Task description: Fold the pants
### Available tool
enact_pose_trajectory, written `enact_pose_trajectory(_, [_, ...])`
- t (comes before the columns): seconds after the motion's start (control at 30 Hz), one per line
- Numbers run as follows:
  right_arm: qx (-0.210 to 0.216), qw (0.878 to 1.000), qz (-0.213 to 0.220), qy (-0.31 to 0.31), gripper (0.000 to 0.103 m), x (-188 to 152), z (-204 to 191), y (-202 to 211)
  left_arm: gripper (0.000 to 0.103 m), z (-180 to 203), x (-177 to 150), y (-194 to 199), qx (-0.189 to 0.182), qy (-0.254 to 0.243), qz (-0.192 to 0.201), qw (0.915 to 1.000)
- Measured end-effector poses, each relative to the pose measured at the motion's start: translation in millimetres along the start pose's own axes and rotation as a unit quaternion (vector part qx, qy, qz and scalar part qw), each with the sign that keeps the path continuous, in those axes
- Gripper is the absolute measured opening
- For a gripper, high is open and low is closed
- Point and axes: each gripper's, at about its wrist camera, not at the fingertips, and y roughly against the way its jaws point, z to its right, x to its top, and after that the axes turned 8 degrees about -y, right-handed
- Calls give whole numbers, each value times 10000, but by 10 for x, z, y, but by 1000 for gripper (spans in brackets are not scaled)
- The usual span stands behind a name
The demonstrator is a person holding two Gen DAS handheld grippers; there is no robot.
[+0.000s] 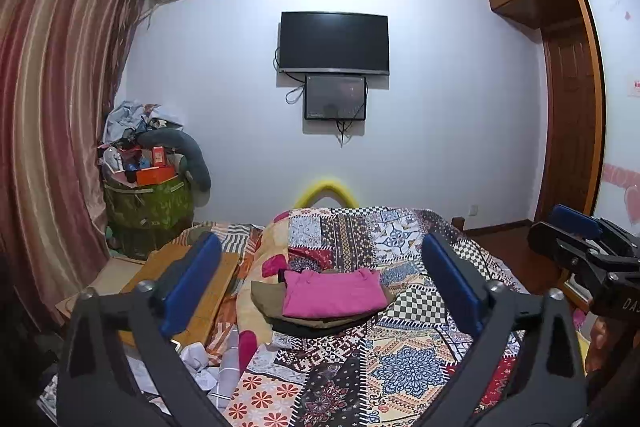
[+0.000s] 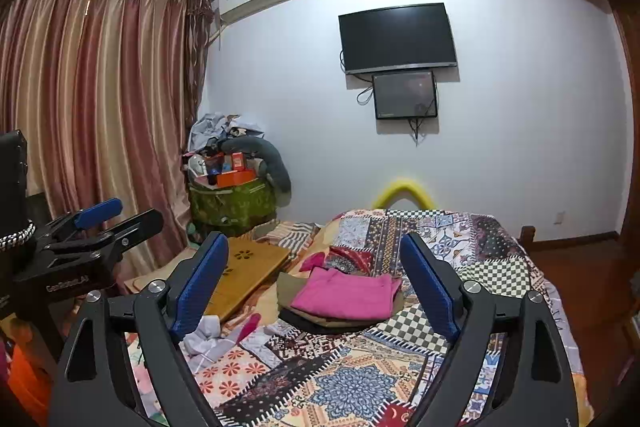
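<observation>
1. Left wrist view: our left gripper (image 1: 322, 281) stands with its blue-padded jaws spread wide and nothing between them. Ahead, on the patchwork-patterned quilt (image 1: 404, 359) covering the bed, lies a neat stack: the bright pink folded pants (image 1: 334, 293) on top, with an olive-brown folded garment (image 1: 266, 293) and a dark one beneath. The pink piece is a flat rectangle with squared edges, clear of both pads.

2. Same view, right edge: the right gripper (image 1: 576, 231) shows side-on; from here we cannot tell its jaw gap.

3. Right wrist view: the right gripper's blue jaws are also wide apart and empty. The pink pants sit on the stack, well ahead of the fingertips. The left gripper shows at the left edge, holding nothing.

4. Judgement: folding looks finished for this item; it is stacked and released. We see loose white and pink cloth (image 2: 208, 337) near the wooden lap tray (image 2: 244, 275); whether more pants remain we cannot tell.
</observation>
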Motion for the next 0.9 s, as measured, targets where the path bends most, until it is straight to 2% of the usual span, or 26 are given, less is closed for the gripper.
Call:
enact_pose_trajectory(0.07, [-60, 10000, 52, -1, 100, -6, 0, 29, 103, 23, -8, 52, -7, -11, 7, 10000])
enact_pose_trajectory(0.1, [-71, 9999, 79, 15, 101, -5, 3, 35, 103, 29, -9, 63, -15, -17, 6, 10000])
enact_pose_trajectory(0.33, [-125, 9999, 101, 14, 102, -58, -18, 106, 103, 60, -26, 142, 14, -24, 98, 9999])
enact_pose_trajectory(0.9, [-116, 9999, 6, -59, 102, -146, 41, 136, 103, 75, -74, 105, 3, -57, 29, 10000])
